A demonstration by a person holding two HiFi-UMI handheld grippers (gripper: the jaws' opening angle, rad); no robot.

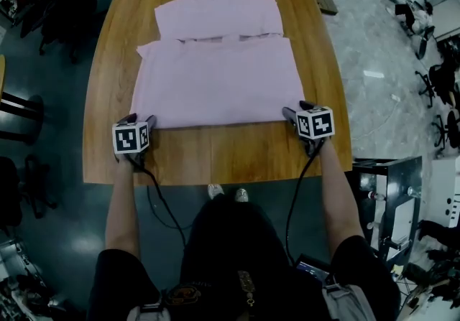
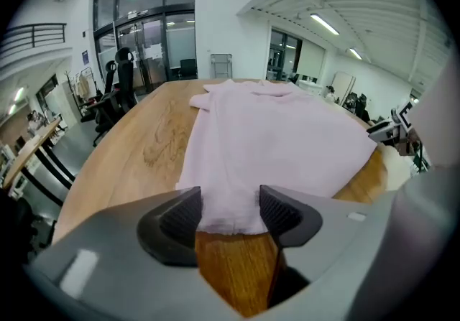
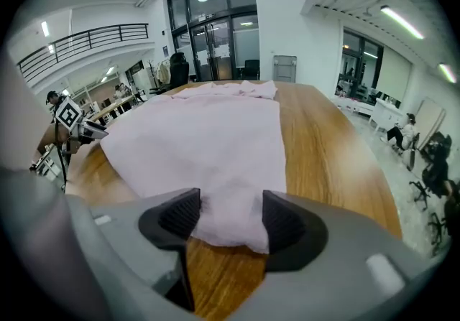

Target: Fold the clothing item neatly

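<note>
Now you have a pale pink garment (image 1: 219, 79) spread flat on the wooden table (image 1: 215, 158). Its near hem runs straight across in front of you, and its far end lies toward the table's opposite edge. It reads as two stacked shapes: a wider rectangle closest to you and a narrower panel beyond it, with a seam or fold line between them. The surface is smooth, with only faint ripples at the far edge.

Your left gripper (image 1: 140, 121) sits at the near left corner and your right gripper (image 1: 295, 112) at the near right corner. In each gripper view the jaws stand apart with the corner of the hem lying between them. The cloth rests on the wood and does not look pinched.

Expect it to handle as thin, light and limp. It will probably sag in the middle and drag across the wood if you lift one side alone. These two hem corners look like the sensible places to take hold. Bite well in from the edge so the cloth does not slip out, and keep both sides level so the fold lands square.
</note>
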